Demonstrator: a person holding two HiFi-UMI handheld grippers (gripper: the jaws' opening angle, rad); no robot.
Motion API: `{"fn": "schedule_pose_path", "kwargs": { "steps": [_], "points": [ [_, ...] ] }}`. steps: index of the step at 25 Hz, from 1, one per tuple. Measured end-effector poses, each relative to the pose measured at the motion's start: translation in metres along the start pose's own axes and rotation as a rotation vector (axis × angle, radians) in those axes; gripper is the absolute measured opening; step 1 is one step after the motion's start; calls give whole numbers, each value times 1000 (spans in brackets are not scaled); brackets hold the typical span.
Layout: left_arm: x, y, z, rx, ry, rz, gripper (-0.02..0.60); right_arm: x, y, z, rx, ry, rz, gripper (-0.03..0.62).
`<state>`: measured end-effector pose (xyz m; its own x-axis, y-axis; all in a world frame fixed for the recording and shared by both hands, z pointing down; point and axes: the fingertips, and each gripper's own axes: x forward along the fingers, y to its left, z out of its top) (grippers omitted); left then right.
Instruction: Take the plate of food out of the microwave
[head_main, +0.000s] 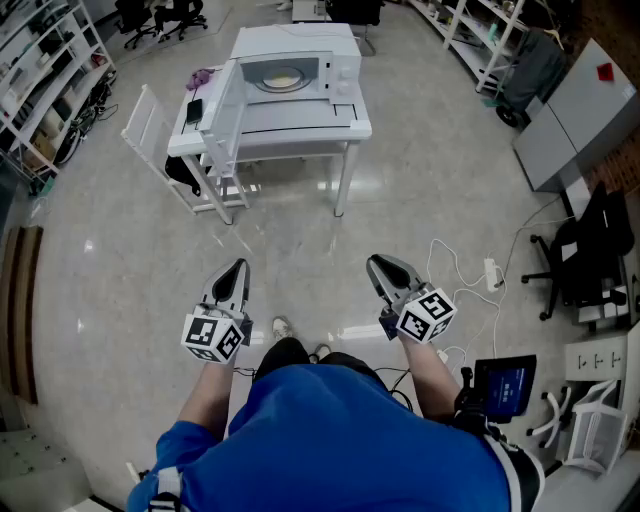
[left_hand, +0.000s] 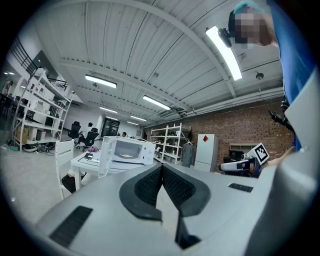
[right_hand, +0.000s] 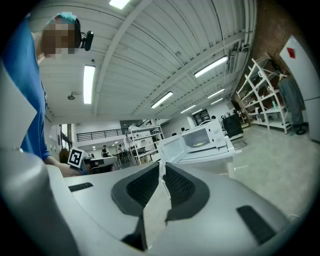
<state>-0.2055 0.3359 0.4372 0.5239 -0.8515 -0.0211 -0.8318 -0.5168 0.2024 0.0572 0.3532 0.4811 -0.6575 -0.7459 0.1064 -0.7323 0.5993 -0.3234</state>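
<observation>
A white microwave (head_main: 290, 72) stands on a white table (head_main: 262, 135) far ahead, its door (head_main: 222, 112) swung open to the left. Inside lies a plate of yellowish food (head_main: 281, 81). The microwave (left_hand: 127, 151) also shows small in the left gripper view and the microwave (right_hand: 202, 138) in the right gripper view. My left gripper (head_main: 238, 268) and right gripper (head_main: 378, 265) hang low near my body, well short of the table. Both are shut with nothing between their jaws.
A white chair (head_main: 160, 145) stands left of the table, with a dark bag under it. Small items (head_main: 196, 96) lie on the table's left end. Shelving (head_main: 45, 75) lines the left wall. Cables (head_main: 470, 275), an office chair (head_main: 585, 260) and a grey cabinet (head_main: 575, 120) stand at the right.
</observation>
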Motion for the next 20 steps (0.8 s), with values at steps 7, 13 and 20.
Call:
{"fn": "schedule_pose_path", "kwargs": {
  "steps": [7,13,20],
  "points": [
    [41,30,3,-2,-4,-4,9,34,-28,10,5,-1,-26,28],
    [86,55,6,-19,-8,-21,9,65,-47,21,4,17,-47,28],
    [145,94,14,-36,2,-56,11,125,-72,43,-5,8,-49,28]
  ]
}}
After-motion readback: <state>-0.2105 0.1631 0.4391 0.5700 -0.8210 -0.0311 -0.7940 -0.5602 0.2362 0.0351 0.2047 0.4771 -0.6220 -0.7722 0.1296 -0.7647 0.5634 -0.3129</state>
